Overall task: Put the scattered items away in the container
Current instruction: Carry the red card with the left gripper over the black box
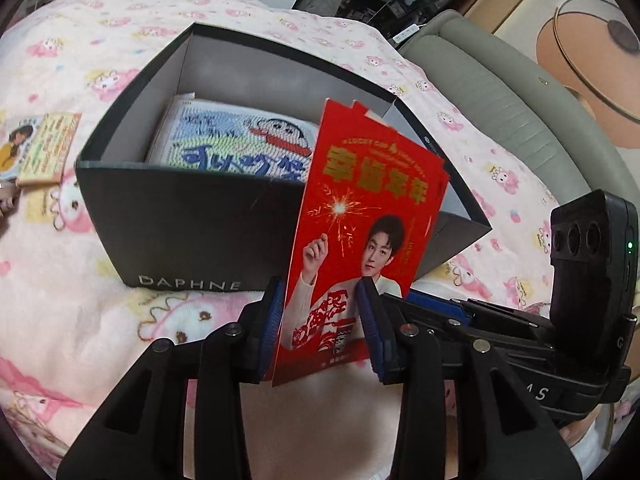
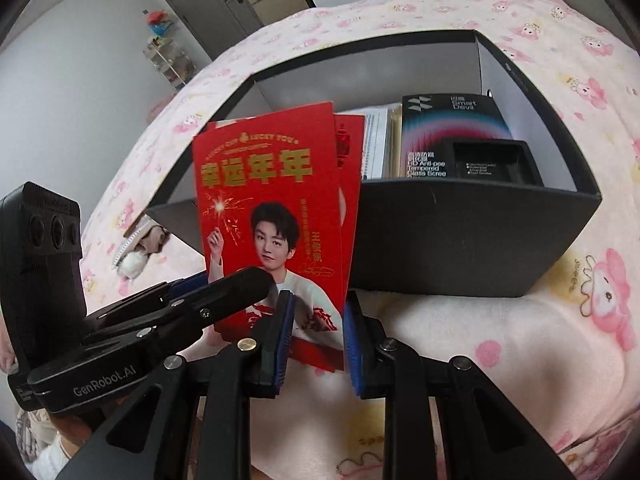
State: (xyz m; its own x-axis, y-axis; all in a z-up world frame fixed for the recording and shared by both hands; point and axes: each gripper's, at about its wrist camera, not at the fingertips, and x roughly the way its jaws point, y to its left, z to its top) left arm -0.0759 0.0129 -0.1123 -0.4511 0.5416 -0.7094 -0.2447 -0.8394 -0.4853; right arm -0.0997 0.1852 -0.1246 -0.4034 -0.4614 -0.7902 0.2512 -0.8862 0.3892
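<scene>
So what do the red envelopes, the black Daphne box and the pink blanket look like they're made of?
Red envelopes: thin glossy printed card or paper with gold lettering; they stand flat and stiff.
Black Daphne box: matte cardboard, judging by its thin straight walls and pale grey inside.
Pink blanket: soft fleece or plush, probably, with a fuzzy nap and a cartoon print.

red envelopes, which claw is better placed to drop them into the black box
Probably the left claw: its pads bracket the red envelopes, which already lean over the black box rim. The right claw also brackets their lower edge, so both seem to share the hold.
</scene>
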